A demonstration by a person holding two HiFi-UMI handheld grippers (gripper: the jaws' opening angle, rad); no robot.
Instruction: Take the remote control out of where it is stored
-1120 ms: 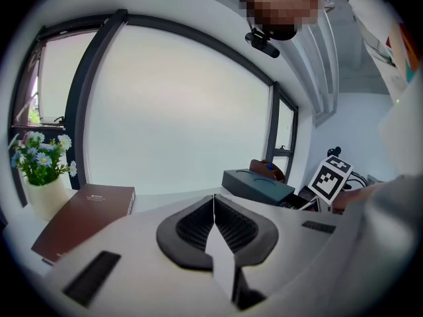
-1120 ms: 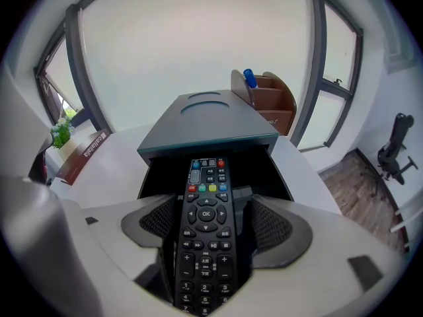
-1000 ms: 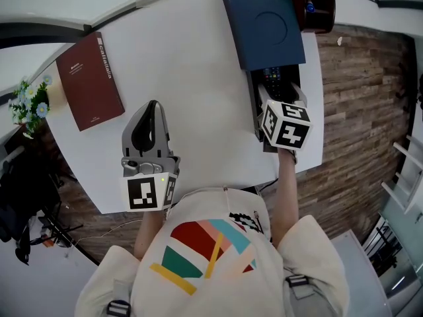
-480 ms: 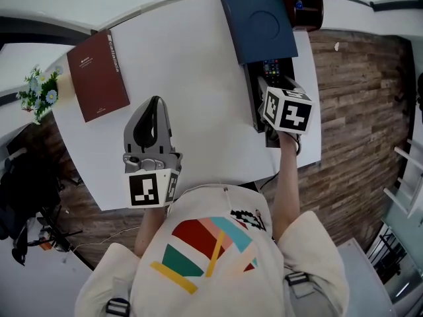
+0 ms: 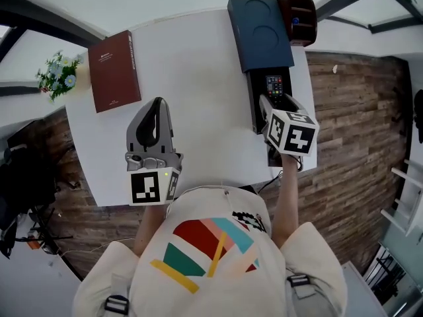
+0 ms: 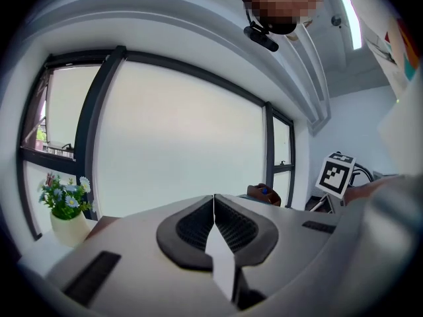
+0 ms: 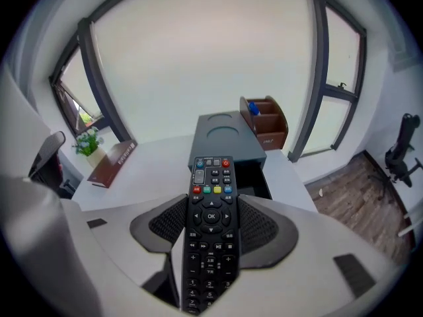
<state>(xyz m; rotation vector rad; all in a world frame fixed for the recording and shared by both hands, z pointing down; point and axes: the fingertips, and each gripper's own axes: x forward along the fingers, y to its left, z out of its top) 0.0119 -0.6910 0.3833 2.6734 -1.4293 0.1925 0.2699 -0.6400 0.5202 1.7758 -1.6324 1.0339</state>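
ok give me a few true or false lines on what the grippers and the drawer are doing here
1. The right gripper is clamped on the remote control. True; its jaws have just been closing, with it between them.
2. The left gripper holds the brown book. False: its jaws are together on nothing; the book lies on the table.
3. The drawer of the dark blue box is open. True.
4. The remote control's buttons face down. False: they face up.

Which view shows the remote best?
The right gripper view: the remote fills the centre, buttons up, gripped between the jaws. The head view shows only its top end; the left gripper view shows none.
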